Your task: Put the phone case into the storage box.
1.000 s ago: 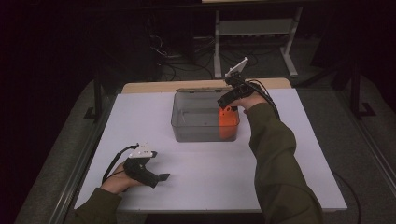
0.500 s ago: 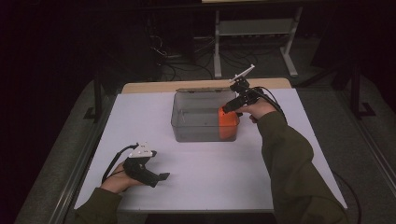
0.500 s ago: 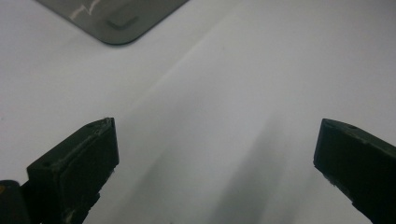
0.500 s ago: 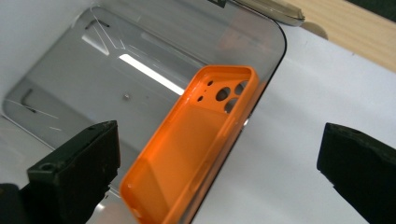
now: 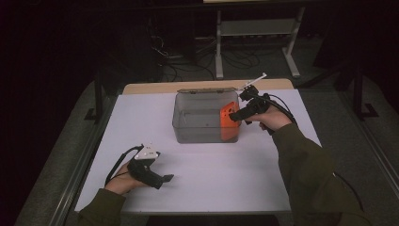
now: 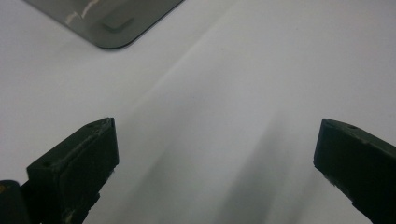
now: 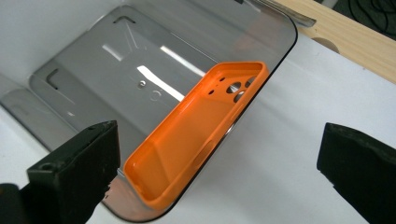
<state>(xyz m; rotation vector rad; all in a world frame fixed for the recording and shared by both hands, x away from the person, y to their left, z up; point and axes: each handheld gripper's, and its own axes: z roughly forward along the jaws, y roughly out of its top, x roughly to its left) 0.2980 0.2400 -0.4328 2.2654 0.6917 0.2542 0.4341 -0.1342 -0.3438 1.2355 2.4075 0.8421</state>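
Orange soft-plastic phone case leans on edge inside the clear grey plastic bin, propped against the bin's right wall, camera cutouts up, hollow side toward the bin interior. Right tool hovers just over that right wall, jaws spread wide with nothing between them; in the right gripper view the case sits between the two black jaws but untouched. Left tool rests low on the white table near the front-left, jaws also spread, empty, well apart from the bin. Risks, as I judge them: the case is only leaning, so a nudge from a jaw tip would tip it flat onto the bin floor or slide it along the wall; closing on the thin flexible rim could buckle it and let it pop out; one jaw would have to pass outside the bin wall or squeeze between wall and case, and catching the wall instead would drag the light bin, which nothing is bracing. Room: bin interior left of the case is bare, good space for a jaw; right of the bin is open table; the back edge with its bare wooden strip is near the bin; front of the table wide open.
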